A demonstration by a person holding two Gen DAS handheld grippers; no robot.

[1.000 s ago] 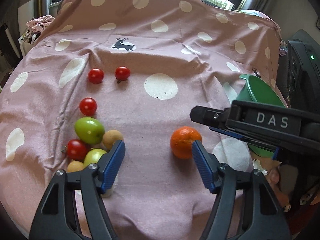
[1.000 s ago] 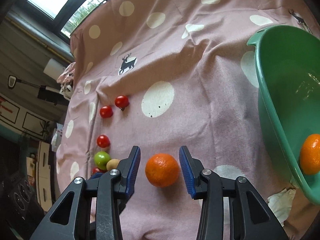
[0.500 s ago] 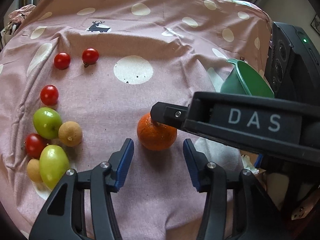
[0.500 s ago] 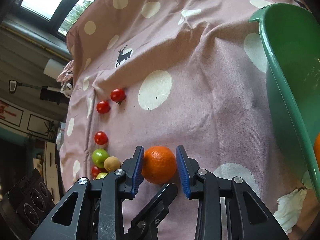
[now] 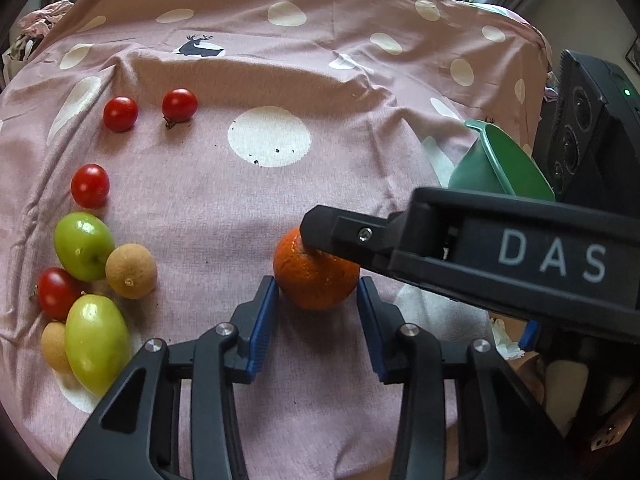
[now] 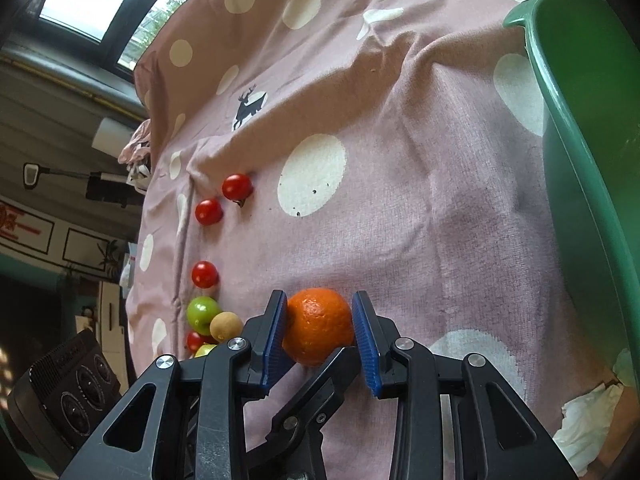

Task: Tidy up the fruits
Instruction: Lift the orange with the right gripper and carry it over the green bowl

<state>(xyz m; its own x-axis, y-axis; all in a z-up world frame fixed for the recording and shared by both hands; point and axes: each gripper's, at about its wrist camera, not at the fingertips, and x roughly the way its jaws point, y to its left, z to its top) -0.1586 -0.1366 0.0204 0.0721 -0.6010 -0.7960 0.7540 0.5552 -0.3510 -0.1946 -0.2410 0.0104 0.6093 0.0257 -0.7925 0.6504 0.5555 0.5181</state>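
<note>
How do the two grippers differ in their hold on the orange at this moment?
The right gripper has both blue fingers pressed against the orange; the left gripper touches it on one side at most, with a gap on the other. The right comes in from the bowl side, the left from the near edge. Both straddle the same orange.

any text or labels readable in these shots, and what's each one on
"DAS": white letters on the black body of the right hand-held gripper, seen from the left wrist view.
Red wall hanging at the left edge of the right wrist view: too blurred to read.
No other text shows.
</note>
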